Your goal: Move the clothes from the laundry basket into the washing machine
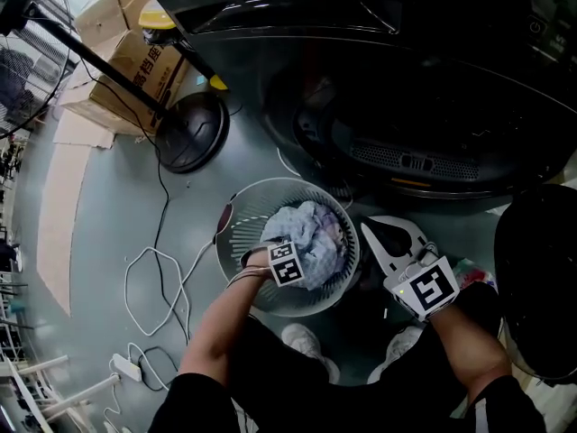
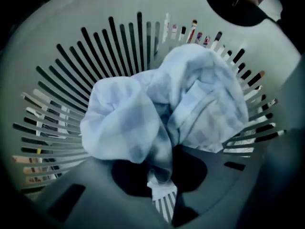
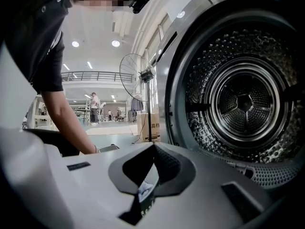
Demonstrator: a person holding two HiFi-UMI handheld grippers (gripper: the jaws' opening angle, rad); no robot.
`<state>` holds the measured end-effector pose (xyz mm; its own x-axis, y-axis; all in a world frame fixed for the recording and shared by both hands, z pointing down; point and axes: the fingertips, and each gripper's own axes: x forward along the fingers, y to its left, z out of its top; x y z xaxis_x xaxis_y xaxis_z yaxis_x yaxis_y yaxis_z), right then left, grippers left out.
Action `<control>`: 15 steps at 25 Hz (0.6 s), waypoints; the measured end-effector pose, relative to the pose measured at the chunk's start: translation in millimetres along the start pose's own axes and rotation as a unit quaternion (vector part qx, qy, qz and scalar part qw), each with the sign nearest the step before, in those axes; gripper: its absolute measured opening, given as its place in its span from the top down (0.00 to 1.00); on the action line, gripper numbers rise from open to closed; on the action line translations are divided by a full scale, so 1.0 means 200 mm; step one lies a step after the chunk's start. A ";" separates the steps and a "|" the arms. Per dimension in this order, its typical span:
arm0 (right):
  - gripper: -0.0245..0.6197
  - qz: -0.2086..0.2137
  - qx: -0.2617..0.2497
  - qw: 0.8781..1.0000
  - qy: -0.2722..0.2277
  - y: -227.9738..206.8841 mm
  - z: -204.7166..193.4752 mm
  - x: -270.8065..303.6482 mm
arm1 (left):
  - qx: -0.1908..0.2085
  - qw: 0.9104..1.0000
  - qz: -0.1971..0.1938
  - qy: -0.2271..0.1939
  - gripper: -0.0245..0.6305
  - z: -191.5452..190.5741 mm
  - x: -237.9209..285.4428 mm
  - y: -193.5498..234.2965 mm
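A round white slatted laundry basket [image 1: 236,228] stands on the floor in front of the washing machine [image 1: 406,124]. A crumpled light blue cloth [image 1: 314,231] lies in it. My left gripper [image 1: 302,258] points straight down into the basket. In the left gripper view its jaws are shut [image 2: 162,175] on a fold of the cloth [image 2: 190,99], with the basket's slats [image 2: 62,123] all around. My right gripper [image 1: 377,234] hovers to the right of the basket, its jaws together with nothing in them. In the right gripper view it [image 3: 152,149] points level toward the open steel drum [image 3: 245,101].
A fan's round black base [image 1: 191,132] and pole stand left of the washer, with cardboard boxes [image 1: 135,61] behind. White cables [image 1: 153,278] and a power strip lie on the floor at left. A dark round shape [image 1: 541,278] sits at the right. The person's feet are below the basket.
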<state>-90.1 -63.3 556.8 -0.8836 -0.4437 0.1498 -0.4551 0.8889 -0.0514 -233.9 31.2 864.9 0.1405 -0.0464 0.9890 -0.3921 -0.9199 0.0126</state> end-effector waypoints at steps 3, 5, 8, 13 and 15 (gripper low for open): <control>0.95 -0.001 -0.002 1.000 -0.005 -0.02 0.01 0.00 | -0.031 0.998 0.015 -0.046 0.87 0.01 -0.23 0.06; 0.95 -0.002 -0.001 1.000 -0.007 -0.02 0.02 0.01 | -0.058 0.993 0.054 -0.091 0.87 0.03 -0.43 0.14; 0.95 -0.005 0.001 1.000 -0.007 -0.05 0.03 0.02 | -0.078 0.978 0.123 -0.147 0.88 0.07 -0.71 0.25; 0.95 -0.013 0.004 1.000 -0.013 -0.07 0.03 0.00 | -0.100 0.945 0.200 -0.237 0.88 0.18 -1.06 0.36; 0.95 -0.017 0.004 1.000 -0.017 -0.08 0.03 -0.01 | -0.109 0.929 0.220 -0.275 0.88 0.24 -1.19 0.37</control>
<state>-81.6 -77.4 550.7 -0.8709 -0.4772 0.1175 -0.4855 0.8726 -0.0542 -253.3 -45.0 623.0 0.3432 -0.6477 0.6802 -0.6881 -0.6663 -0.2873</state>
